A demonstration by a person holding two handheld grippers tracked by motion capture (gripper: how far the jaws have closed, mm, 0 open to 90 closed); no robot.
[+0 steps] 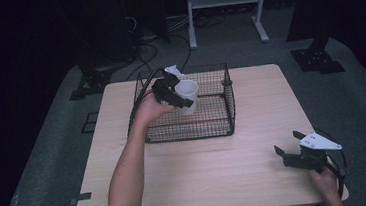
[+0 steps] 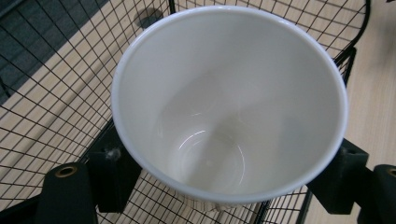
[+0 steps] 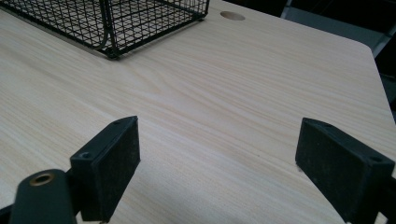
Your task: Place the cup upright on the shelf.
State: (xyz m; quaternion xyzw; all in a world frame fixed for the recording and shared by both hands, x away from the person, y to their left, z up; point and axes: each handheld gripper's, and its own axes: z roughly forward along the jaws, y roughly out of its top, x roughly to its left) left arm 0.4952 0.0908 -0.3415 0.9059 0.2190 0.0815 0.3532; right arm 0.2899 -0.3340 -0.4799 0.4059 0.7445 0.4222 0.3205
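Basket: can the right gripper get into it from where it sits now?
Probably yes. The basket has an open top and bare table lies between it and the right gripper, whose jaws are open. The left gripper holds a mug over its left half.

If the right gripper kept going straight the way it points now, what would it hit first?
Probably bare table: the right gripper stands open and empty, angled slightly down at the wood. The wire basket lies farther off, left of that line, though depth is uncertain.
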